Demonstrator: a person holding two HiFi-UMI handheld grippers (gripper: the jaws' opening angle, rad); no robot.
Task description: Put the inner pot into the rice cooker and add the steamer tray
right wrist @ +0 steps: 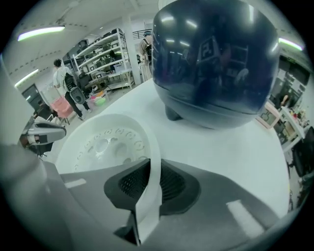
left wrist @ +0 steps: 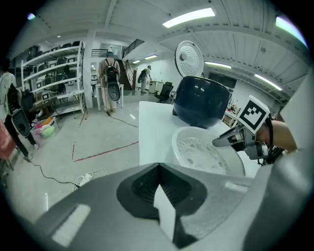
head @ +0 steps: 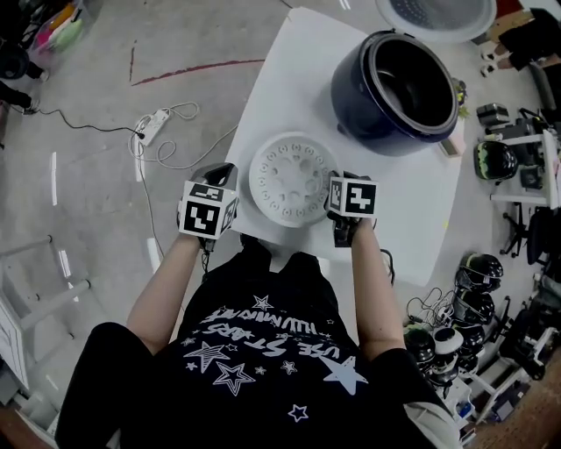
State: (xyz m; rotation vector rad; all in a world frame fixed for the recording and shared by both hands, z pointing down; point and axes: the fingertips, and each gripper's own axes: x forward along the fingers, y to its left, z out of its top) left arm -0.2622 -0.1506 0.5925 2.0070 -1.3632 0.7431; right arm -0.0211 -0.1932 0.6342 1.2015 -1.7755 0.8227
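The white perforated steamer tray (head: 294,180) lies flat on the white table (head: 289,79), near its front edge. My left gripper (head: 238,182) is at the tray's left rim and my right gripper (head: 336,191) at its right rim. In the left gripper view the jaws (left wrist: 159,196) are shut on a strip of the tray's rim (left wrist: 206,154). In the right gripper view the jaws (right wrist: 147,191) pinch the rim of the tray (right wrist: 105,142) likewise. The dark blue rice cooker (head: 394,83) stands behind, its lid (head: 438,13) open and the inner pot (head: 414,70) seated inside.
A power strip with cables (head: 153,127) lies on the floor left of the table. Helmets (head: 473,289) and gear crowd the right side. Shelving and a person (right wrist: 61,78) stand far off. The table's right front edge is close to my right hand.
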